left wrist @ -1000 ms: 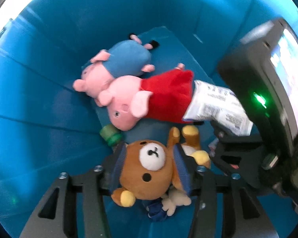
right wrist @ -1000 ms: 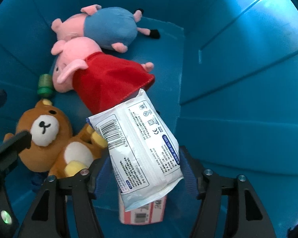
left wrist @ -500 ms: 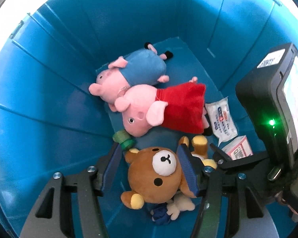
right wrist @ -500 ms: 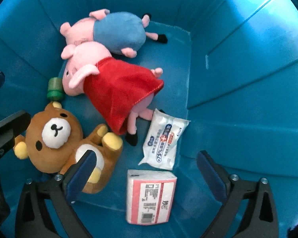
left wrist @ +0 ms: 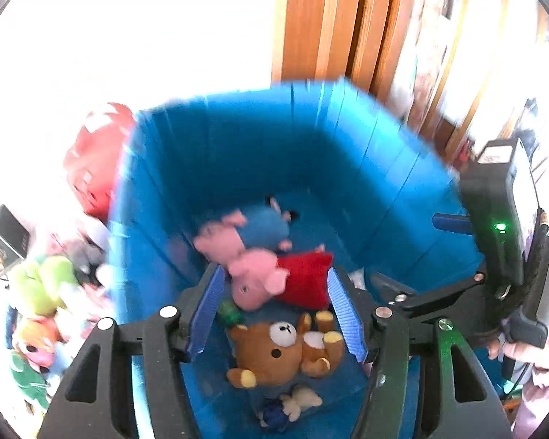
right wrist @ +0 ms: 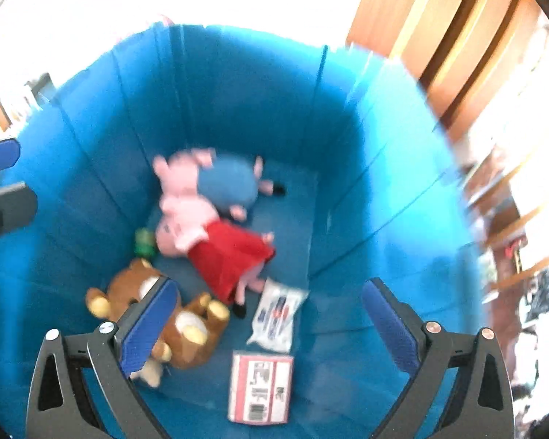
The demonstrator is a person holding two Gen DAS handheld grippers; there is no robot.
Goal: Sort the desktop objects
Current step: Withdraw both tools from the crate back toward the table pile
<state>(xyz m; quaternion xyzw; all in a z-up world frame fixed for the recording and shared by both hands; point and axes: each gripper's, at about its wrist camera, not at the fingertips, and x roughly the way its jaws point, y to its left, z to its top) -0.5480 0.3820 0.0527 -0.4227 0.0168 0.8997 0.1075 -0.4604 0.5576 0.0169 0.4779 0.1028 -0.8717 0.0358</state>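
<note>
A deep blue bin [left wrist: 238,146] [right wrist: 238,91] fills both views from above. On its floor lie a brown bear plush [left wrist: 274,351] [right wrist: 194,325], a pig plush in a red dress [left wrist: 303,278] [right wrist: 230,252] and a pig plush in blue [left wrist: 263,225] [right wrist: 227,183]. A white wipes pack [right wrist: 276,314] and a red-and-white tissue pack [right wrist: 261,387] lie beside them. My left gripper [left wrist: 274,274] hangs open above the bear, holding nothing. My right gripper [right wrist: 269,287] stands wide open over the wipes pack, also holding nothing.
A green toy [left wrist: 230,312] lies by the bear's head, and a small blue and cream toy [left wrist: 274,413] below it. Outside the bin on the left are a red object [left wrist: 95,161] and several plush toys [left wrist: 40,285]. Wooden panels [left wrist: 322,22] stand behind.
The right gripper opened and dropped the wipes pack onto the bin floor. The left gripper let go of the bear. Both grippers rose, so the bin's rim and the room now show.
</note>
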